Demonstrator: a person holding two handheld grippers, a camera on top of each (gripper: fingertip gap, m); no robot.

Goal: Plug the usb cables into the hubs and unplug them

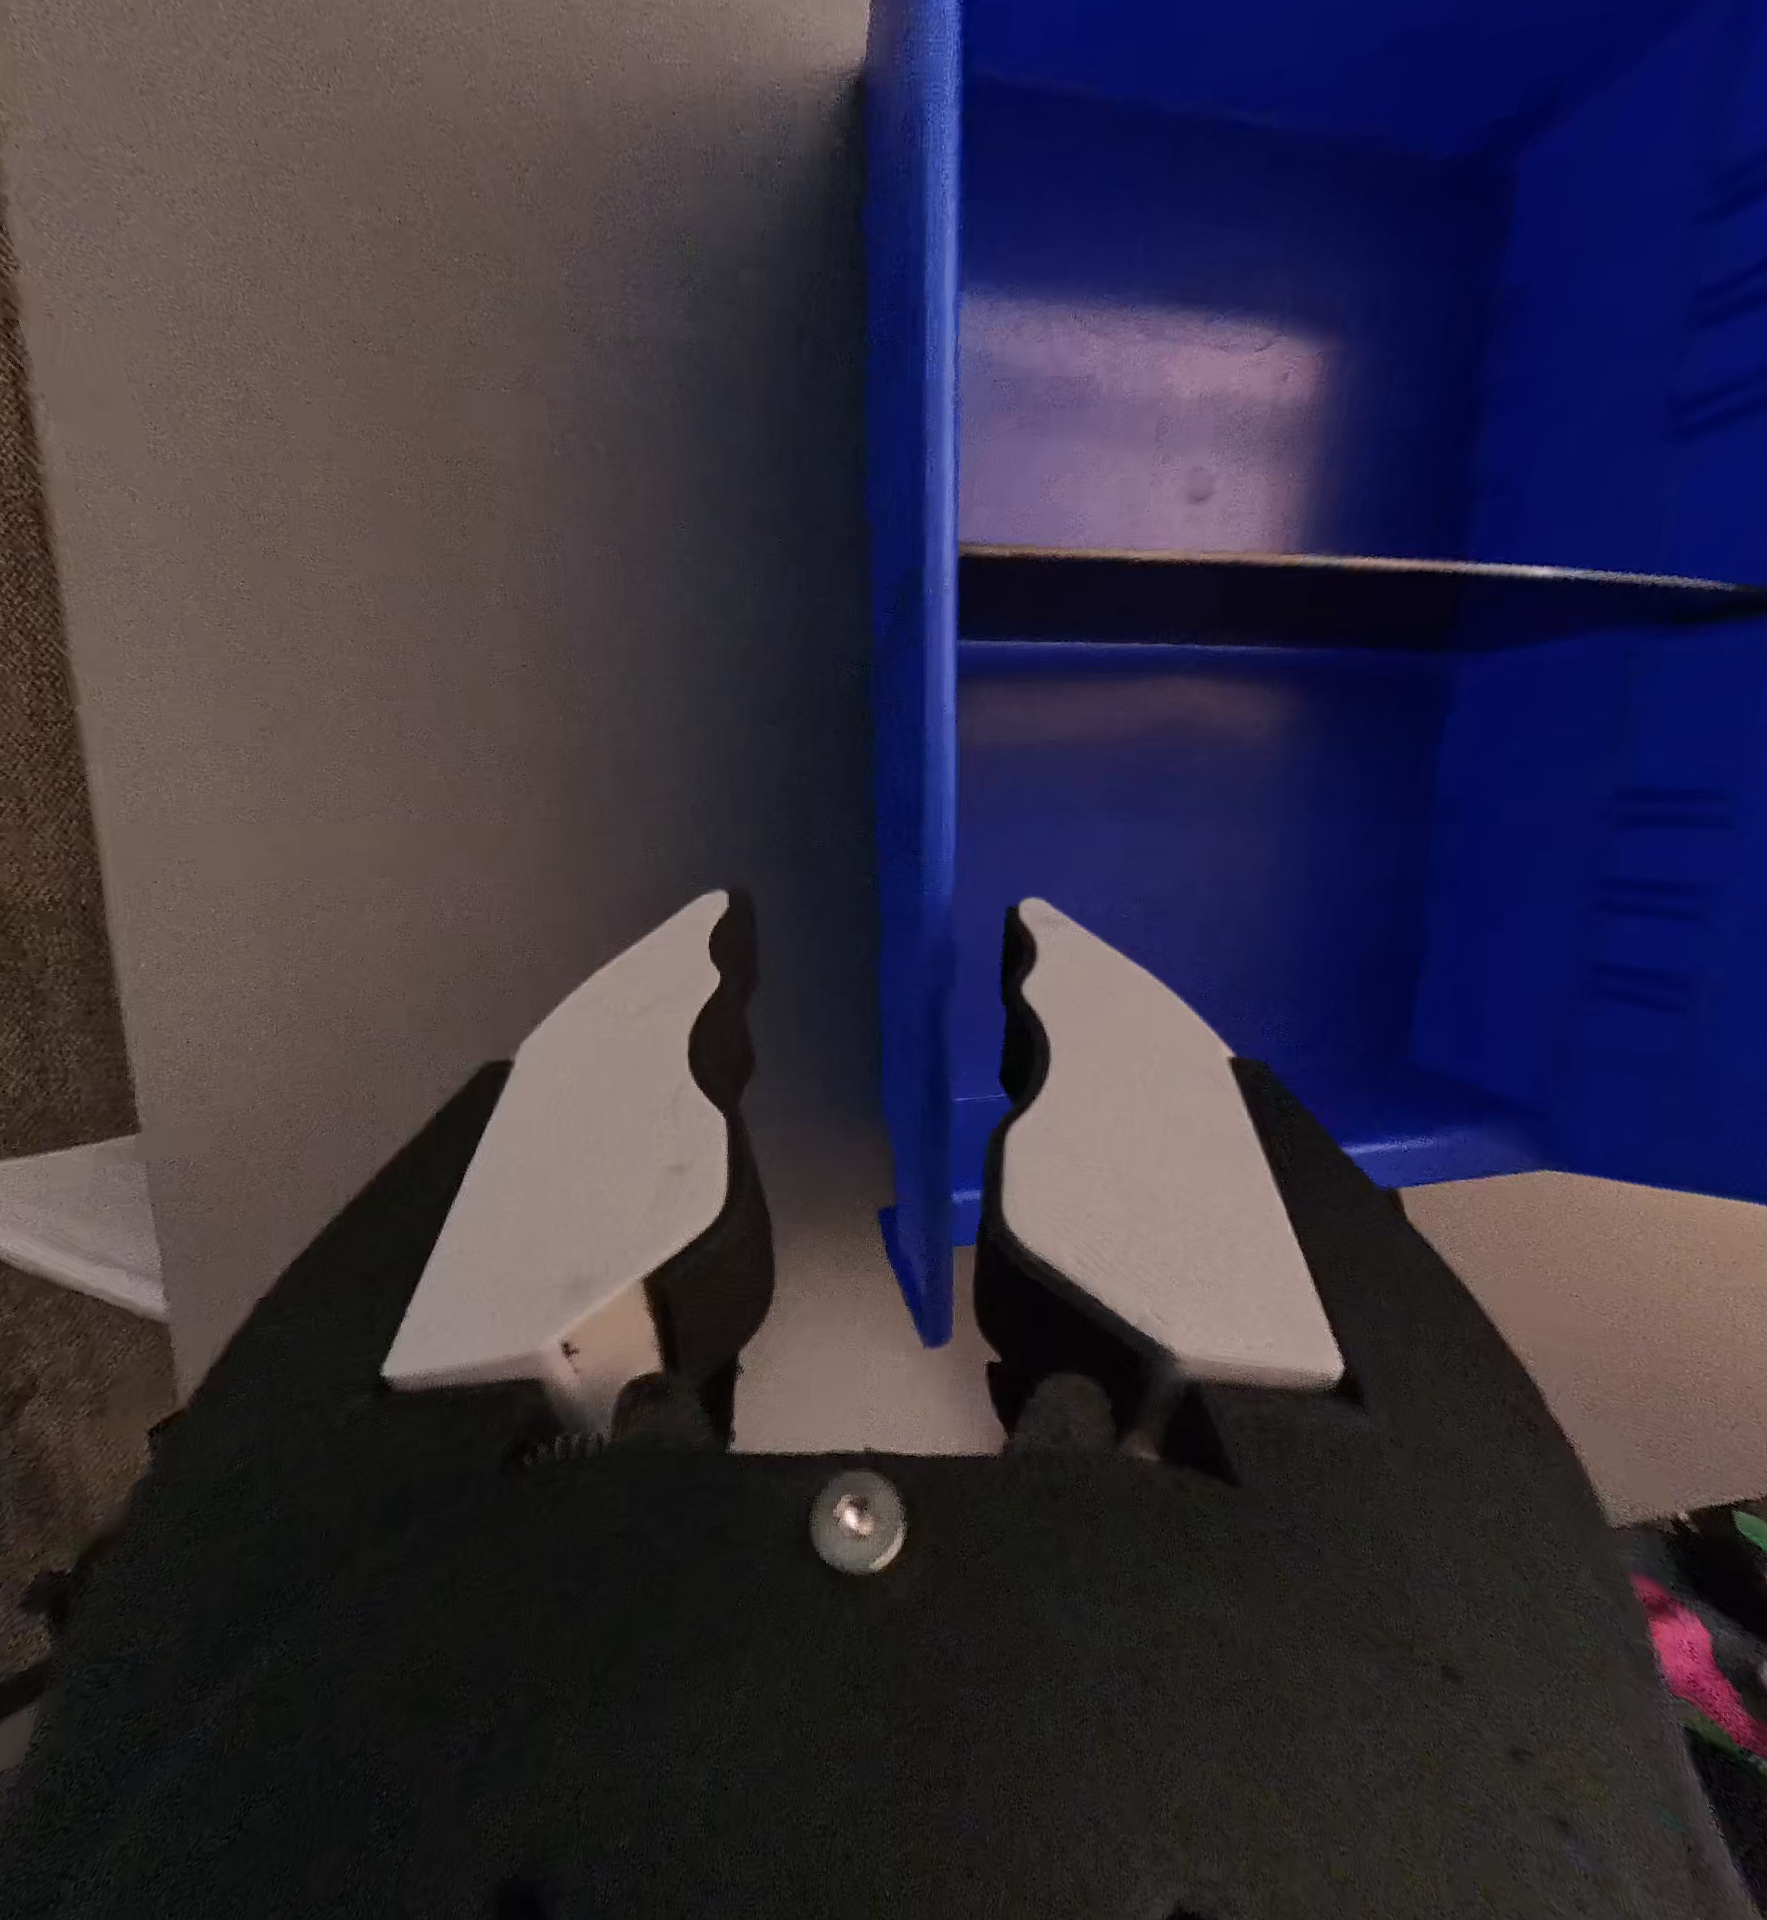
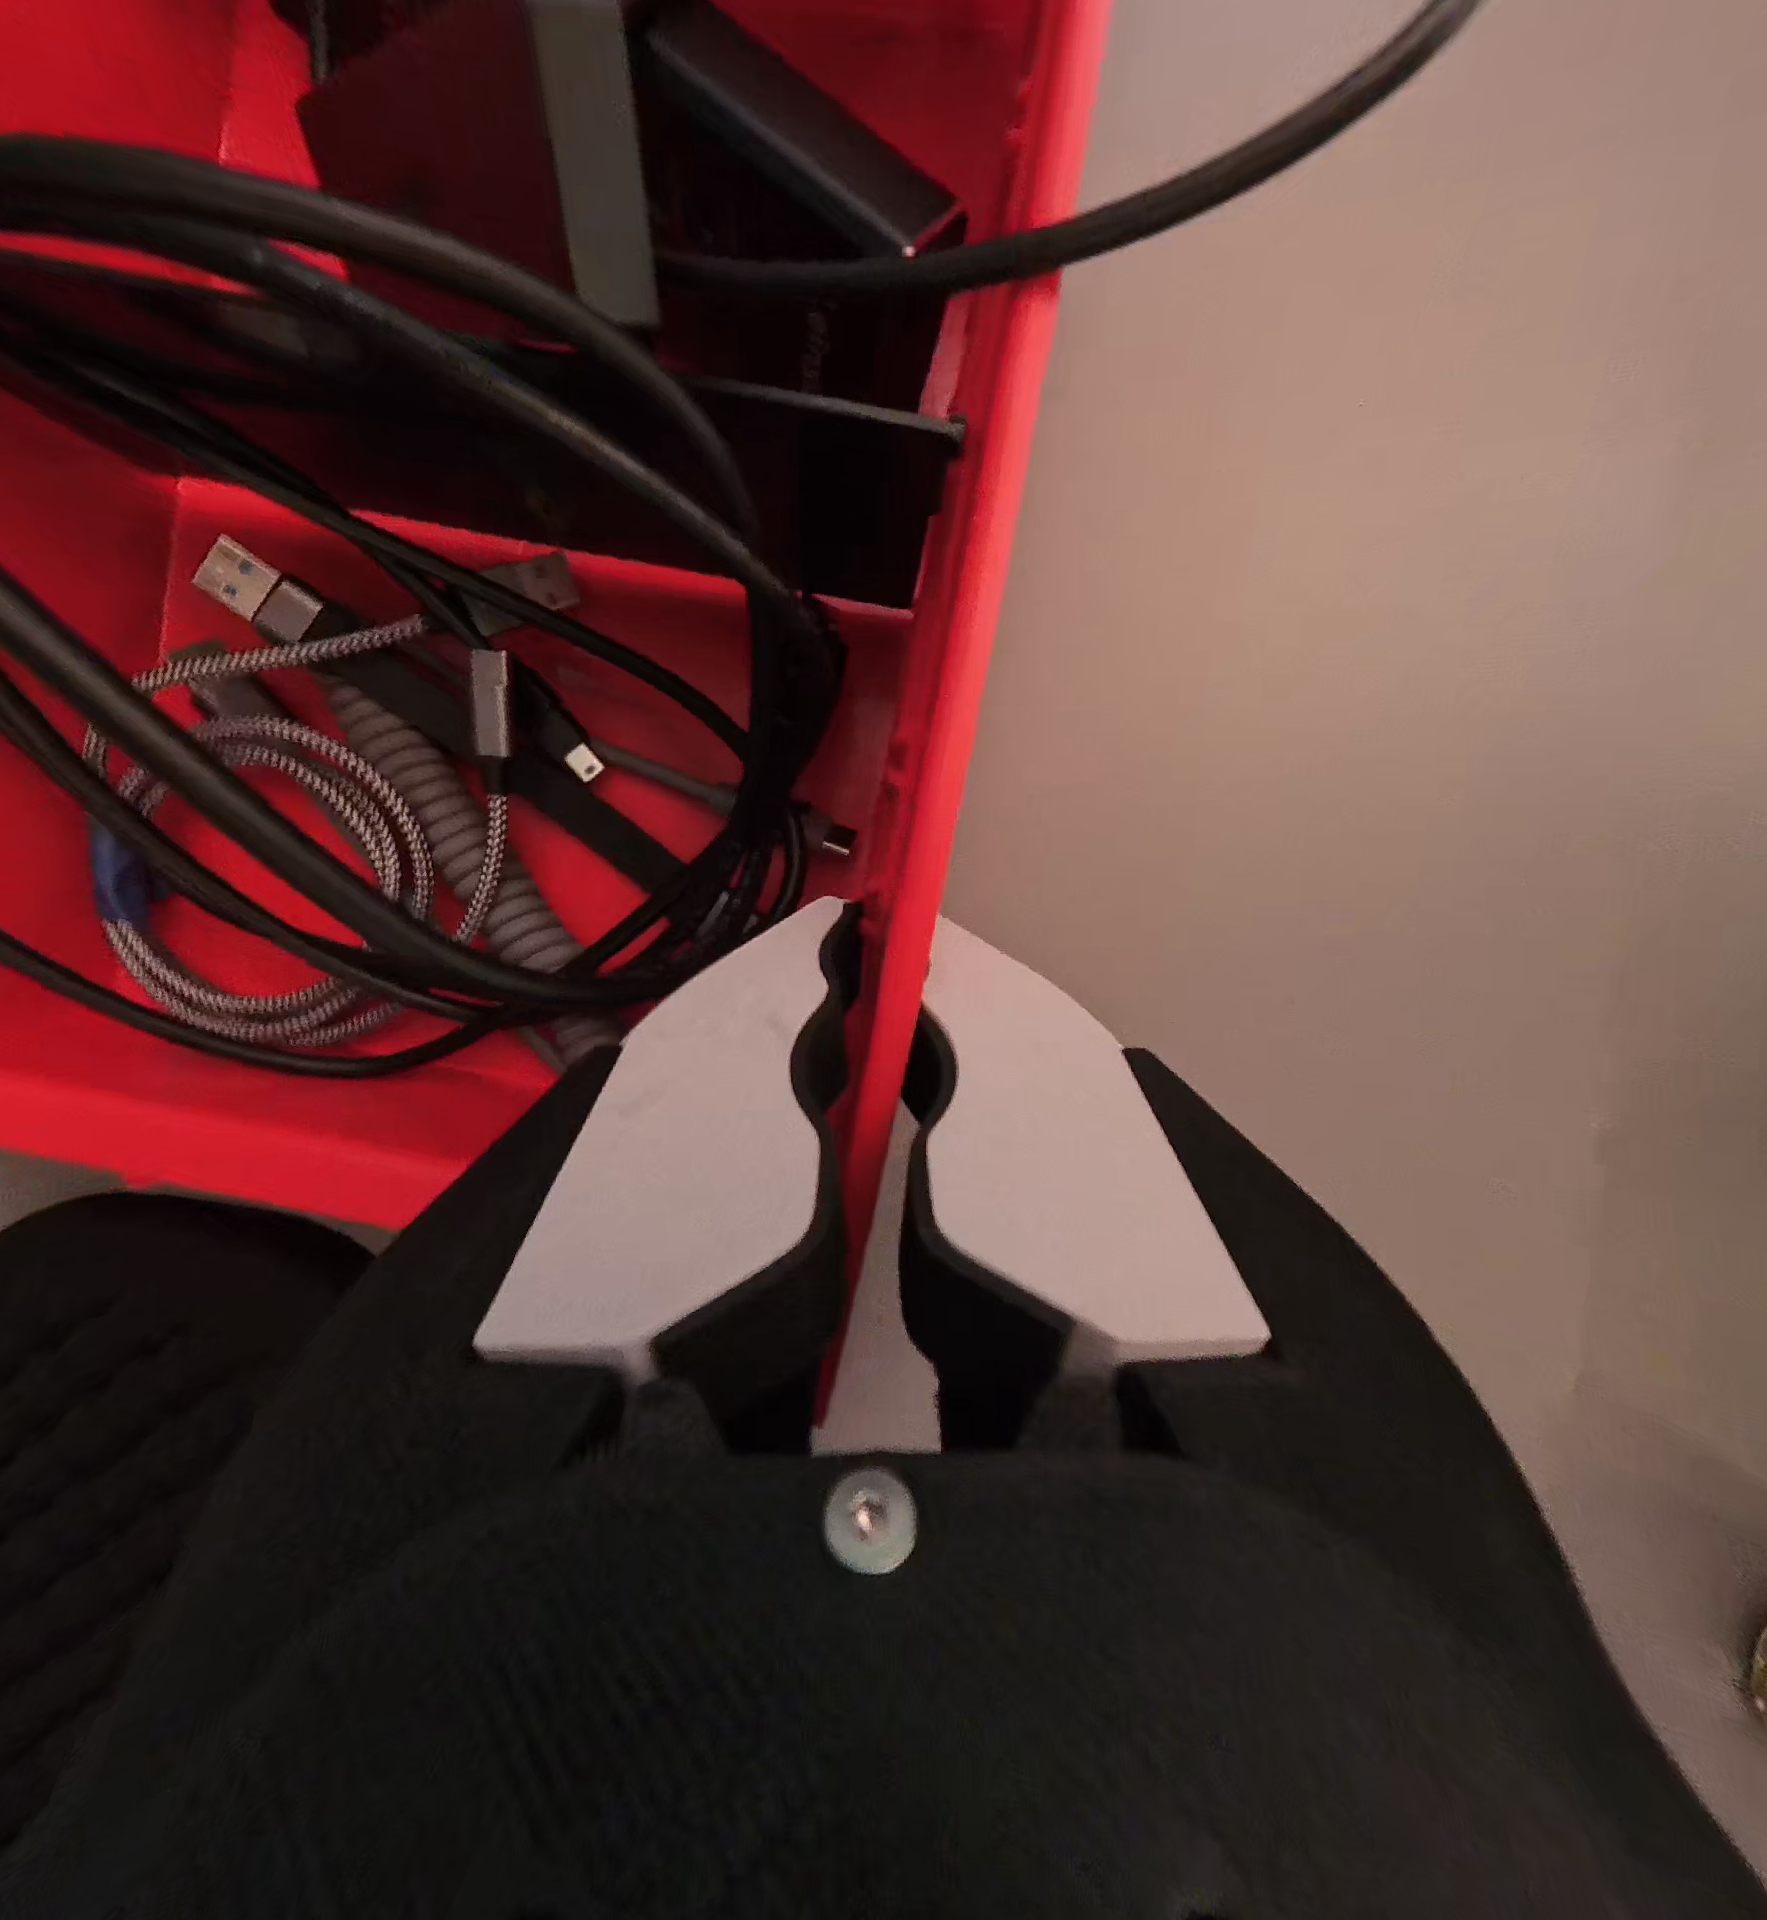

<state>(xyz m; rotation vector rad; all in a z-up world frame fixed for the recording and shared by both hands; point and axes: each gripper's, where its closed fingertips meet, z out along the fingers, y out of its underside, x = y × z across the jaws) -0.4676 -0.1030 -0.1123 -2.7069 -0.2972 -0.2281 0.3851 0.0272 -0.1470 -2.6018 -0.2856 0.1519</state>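
Red plastic makes up the open bin (image 2: 48,1049) in the right wrist view, and the right gripper (image 2: 884,935) is squeezed shut on its thin side wall (image 2: 952,623), one finger inside and one outside. Inside it lie the tangled black and grey braided usb cables (image 2: 339,790) with dark boxy hubs (image 2: 806,156) at the far end. The left gripper (image 1: 879,914) is spread wide around the side wall (image 1: 910,623) of a blue plastic bin with a dark divider (image 1: 1326,603), not squeezing it.
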